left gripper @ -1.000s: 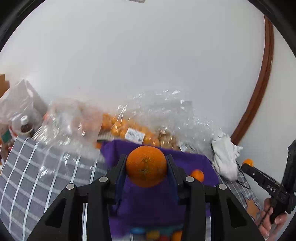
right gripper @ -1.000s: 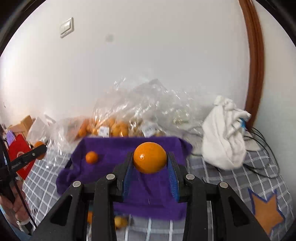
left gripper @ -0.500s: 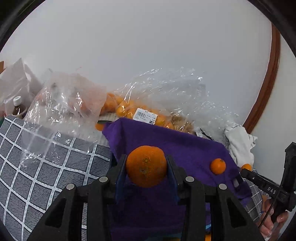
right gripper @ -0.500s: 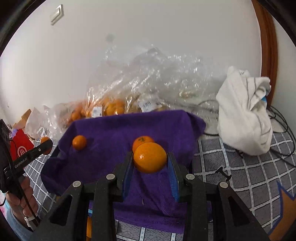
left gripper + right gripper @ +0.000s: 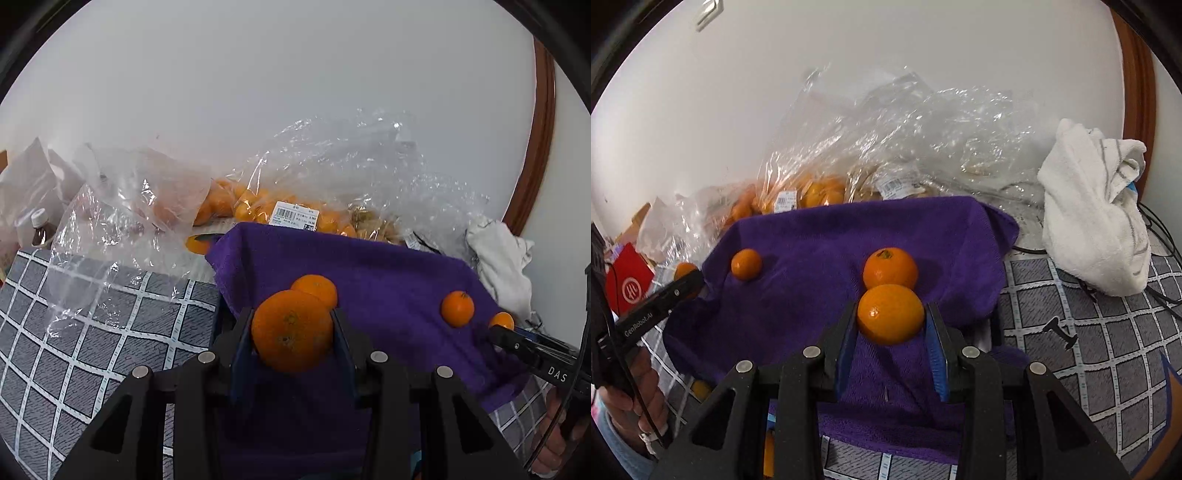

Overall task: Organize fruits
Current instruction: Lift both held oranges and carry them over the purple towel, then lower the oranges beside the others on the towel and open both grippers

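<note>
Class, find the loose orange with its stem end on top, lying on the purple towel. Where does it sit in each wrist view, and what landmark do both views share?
Left wrist view: the stemmed orange lies right of centre on the purple towel, just left of the right claw.
Right wrist view: it sits at centre, directly behind the held orange in that claw.
Shared landmark: the white cloth bundle beyond the towel's right edge.

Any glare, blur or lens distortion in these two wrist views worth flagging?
Left wrist view: sharp; strong fisheye bending of the checked cloth, black corners, glare on the plastic bags. Right wrist view: same bending, brighter glare on the plastic bags, soft shadow beside the loose orange on the purple towel.
</note>
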Available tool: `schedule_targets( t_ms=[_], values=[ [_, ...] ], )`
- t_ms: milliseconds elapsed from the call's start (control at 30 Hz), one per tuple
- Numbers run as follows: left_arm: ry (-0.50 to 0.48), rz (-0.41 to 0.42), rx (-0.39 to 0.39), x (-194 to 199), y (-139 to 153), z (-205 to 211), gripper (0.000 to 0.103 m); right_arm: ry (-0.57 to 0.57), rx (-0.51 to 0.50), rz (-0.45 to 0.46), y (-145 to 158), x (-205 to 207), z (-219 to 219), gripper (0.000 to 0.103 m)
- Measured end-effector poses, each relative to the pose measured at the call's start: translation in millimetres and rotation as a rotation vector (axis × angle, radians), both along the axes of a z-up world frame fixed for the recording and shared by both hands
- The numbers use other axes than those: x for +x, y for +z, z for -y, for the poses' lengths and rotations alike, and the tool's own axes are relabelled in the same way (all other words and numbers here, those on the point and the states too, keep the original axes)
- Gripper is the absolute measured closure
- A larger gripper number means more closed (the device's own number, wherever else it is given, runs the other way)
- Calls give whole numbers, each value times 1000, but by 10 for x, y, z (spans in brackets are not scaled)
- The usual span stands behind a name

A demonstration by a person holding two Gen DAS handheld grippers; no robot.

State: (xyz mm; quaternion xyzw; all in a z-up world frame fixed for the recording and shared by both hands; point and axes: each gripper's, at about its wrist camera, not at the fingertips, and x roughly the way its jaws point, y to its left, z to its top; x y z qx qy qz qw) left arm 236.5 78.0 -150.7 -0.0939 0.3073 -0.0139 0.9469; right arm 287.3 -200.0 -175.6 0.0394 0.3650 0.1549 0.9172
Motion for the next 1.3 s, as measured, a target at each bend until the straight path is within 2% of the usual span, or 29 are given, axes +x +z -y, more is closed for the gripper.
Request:
schedule_targets(
  t_ms=[167, 433, 1133, 1300],
  values=[
    [6, -48, 8, 59, -59, -5, 64, 9, -30, -18, -81, 18, -82, 67],
    [33, -79, 5, 98, -117, -50, 64, -6, -64, -49, -177, 73, -119, 67],
    [10, -118, 56, 194, -178, 39, 64, -12, -118, -51, -221, 95, -172, 67],
    [8, -120, 58, 197, -180, 38, 64, -18, -128, -39, -204, 83, -168, 62]
  ],
)
